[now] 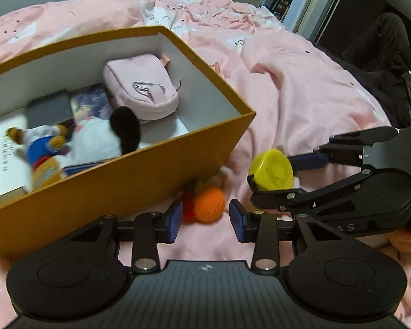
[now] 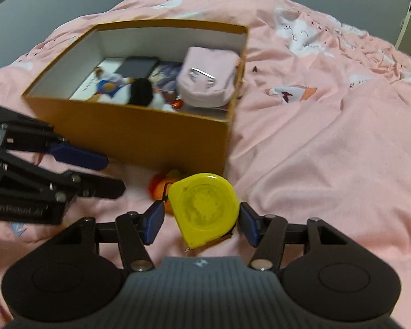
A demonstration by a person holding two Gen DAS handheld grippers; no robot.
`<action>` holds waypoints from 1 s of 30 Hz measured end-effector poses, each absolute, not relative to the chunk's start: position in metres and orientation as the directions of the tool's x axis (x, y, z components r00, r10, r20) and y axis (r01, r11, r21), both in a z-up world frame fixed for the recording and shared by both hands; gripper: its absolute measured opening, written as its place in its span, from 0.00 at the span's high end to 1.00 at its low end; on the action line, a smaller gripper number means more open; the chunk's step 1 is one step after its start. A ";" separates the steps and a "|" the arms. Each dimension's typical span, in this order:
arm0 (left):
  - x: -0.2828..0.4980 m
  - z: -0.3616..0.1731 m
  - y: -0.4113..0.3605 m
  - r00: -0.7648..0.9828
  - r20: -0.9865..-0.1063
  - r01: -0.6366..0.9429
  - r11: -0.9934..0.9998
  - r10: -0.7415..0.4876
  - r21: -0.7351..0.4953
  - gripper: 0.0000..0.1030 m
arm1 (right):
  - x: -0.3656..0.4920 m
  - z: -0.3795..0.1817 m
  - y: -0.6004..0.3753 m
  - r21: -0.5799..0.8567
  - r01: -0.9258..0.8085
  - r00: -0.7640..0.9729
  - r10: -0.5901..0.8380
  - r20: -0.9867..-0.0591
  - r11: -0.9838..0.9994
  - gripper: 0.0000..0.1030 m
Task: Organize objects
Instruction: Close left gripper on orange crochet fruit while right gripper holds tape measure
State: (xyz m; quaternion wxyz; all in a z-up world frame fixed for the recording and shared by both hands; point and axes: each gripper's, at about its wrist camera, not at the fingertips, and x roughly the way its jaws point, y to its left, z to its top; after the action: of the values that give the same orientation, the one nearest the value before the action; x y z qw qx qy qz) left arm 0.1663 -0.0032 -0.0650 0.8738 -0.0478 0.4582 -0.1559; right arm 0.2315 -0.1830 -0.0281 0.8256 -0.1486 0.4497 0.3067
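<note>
**Two grippers, a yellow tape measure and a box on a pink bed**

Right gripper (image 2: 199,223) sits at the bottom middle of its own view. Its two blue pads are spread wide, with the yellow tape measure (image 2: 204,209) between them. The right pad looks like it touches the tape measure. The left pad has a small gap. It is hard to tell if the tape measure is squeezed tight. In the left view the same gripper (image 1: 271,174) comes in from the right side, with the tape measure (image 1: 271,170) at its tips.

Left gripper (image 1: 205,220) is at the bottom middle of its view. Its blue pads are apart and hold nothing. Just past them lies an orange knitted ball toy (image 1: 208,205) on the bed.

Biggest of all is the pink bedspread (image 2: 315,150), which fills both views. On it stands the open orange box (image 2: 139,134), in the upper left of the right view. Inside the box are a pink pouch (image 2: 208,82) at the right end, a plush toy with a black ear (image 2: 142,91) in the middle, a small blue and white doll (image 2: 108,85) and a dark flat phone (image 2: 138,65).

The orange toy (image 2: 161,185) lies just in front of the box, close behind the tape measure.
</note>
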 end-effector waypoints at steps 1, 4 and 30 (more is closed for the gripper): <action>0.172 -0.071 -0.006 0.531 -0.790 0.220 0.950 -0.308 -0.222 0.55 | 0.238 -0.035 -0.185 0.038 -0.631 0.396 0.364 -0.843 0.775 0.41; 0.185 -0.086 -0.010 0.520 -0.802 0.192 0.955 -0.294 -0.226 0.55 | 0.248 -0.051 -0.195 0.002 -0.610 0.389 0.302 -0.871 0.792 0.41; 0.208 -0.132 -0.014 0.460 -0.805 0.144 0.926 -0.374 -0.348 0.42 | 0.277 -0.075 -0.209 0.147 -0.520 0.307 0.345 -0.887 0.841 0.41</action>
State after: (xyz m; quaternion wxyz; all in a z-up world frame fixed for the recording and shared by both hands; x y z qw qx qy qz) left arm 0.2081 -0.0144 -0.1316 0.8465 -0.1160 0.4965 -0.1531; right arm 0.2765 -0.2094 -0.0748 0.8042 -0.0837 0.5234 0.2689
